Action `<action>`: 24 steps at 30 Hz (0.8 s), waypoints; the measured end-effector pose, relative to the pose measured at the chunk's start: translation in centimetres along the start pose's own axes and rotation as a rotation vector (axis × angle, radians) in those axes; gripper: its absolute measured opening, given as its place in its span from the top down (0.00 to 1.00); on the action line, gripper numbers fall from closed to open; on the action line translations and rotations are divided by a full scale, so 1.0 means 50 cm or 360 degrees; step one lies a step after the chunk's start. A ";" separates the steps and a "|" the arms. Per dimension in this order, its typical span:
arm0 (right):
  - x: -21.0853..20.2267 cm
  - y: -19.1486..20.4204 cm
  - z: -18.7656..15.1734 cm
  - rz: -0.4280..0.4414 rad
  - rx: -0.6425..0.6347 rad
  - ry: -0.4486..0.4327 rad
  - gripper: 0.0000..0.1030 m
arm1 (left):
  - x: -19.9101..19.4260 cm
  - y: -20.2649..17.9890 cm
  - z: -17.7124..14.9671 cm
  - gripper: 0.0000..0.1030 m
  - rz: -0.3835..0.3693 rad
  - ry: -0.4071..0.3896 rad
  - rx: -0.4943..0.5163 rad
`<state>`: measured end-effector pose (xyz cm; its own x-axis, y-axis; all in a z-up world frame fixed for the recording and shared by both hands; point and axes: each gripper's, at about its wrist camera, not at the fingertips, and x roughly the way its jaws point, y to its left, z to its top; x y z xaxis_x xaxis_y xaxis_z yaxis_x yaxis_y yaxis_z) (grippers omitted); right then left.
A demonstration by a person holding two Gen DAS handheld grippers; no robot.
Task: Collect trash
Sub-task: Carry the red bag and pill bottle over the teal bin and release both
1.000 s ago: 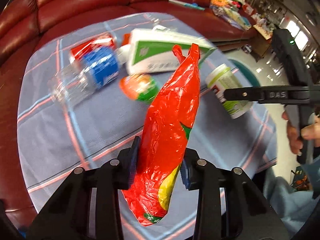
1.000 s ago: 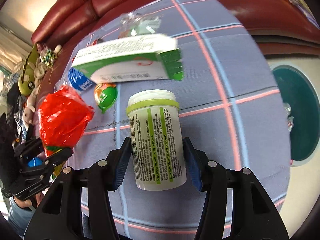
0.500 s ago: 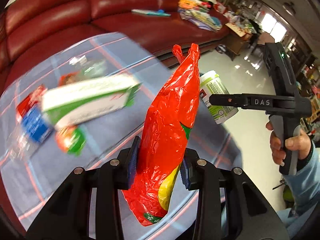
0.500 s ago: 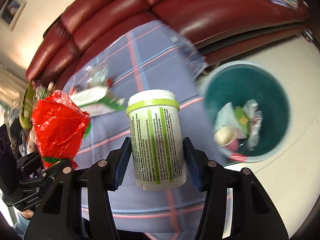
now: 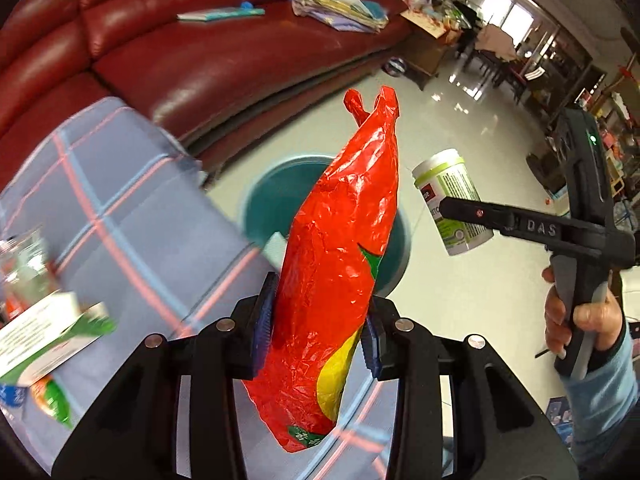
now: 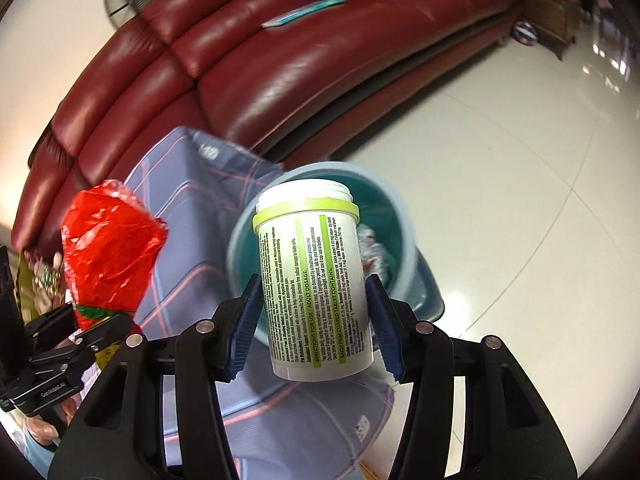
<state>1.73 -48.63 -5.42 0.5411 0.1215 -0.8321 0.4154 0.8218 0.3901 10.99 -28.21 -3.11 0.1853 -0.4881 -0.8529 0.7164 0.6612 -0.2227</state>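
From the left wrist, the left gripper point(image 5: 316, 322) pinches a red bag point(image 5: 340, 248) above the teal bin point(image 5: 400, 240), past the table's point(image 5: 132, 216) edge.
From the right wrist, the right gripper point(image 6: 316, 316) clamps a white bottle point(image 6: 314, 280) over that bin point(image 6: 404, 216).

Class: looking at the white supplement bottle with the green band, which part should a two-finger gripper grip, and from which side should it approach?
Grip the white bottle across its straight round body below the green band, coming from the base end, as the right gripper does: the parallel walls suit flat pads.
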 end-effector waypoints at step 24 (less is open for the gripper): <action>0.097 -0.039 0.046 0.0003 0.0040 0.0141 0.67 | 0.184 0.036 0.076 0.26 0.0015 0.0140 -0.0164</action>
<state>5.21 -50.93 -9.31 0.4755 0.1725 -0.8626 0.4333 0.8075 0.4003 16.53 -33.65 -9.57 0.1289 -0.4327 -0.8923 0.6410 0.7229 -0.2580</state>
